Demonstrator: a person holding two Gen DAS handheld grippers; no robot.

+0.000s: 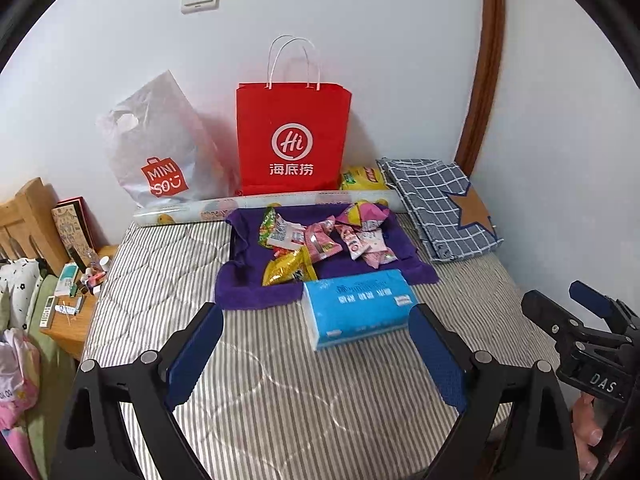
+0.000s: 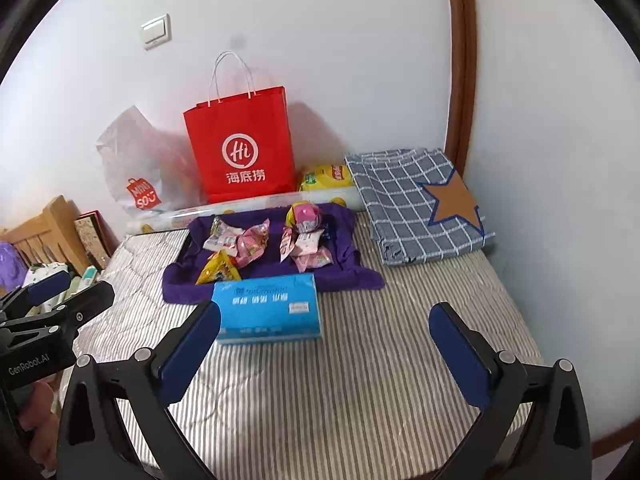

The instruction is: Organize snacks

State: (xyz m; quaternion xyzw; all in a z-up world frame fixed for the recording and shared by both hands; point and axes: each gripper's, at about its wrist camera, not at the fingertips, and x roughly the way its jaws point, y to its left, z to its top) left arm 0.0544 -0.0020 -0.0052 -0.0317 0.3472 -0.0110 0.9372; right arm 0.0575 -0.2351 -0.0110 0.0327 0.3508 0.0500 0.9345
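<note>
Yellow packet (image 1: 363,178) half hidden behind red bag (image 1: 292,136), nightstand clutter (image 1: 78,286) perhaps toiletries, too small.

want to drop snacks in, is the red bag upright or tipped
Upright: the red bag stands against the wall, handles up. Whether its mouth gapes, cannot tell.

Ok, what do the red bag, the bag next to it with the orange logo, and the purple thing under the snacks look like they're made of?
Red bag: matte paper, judging by its crisp folds and twisted white cord handles. Translucent bag: thin glossy plastic, crinkled, with a punched handle hole. Purple cloth: soft, fuzzy fabric, probably a towel or fleece; it slumps and bunches at the edges.
</note>
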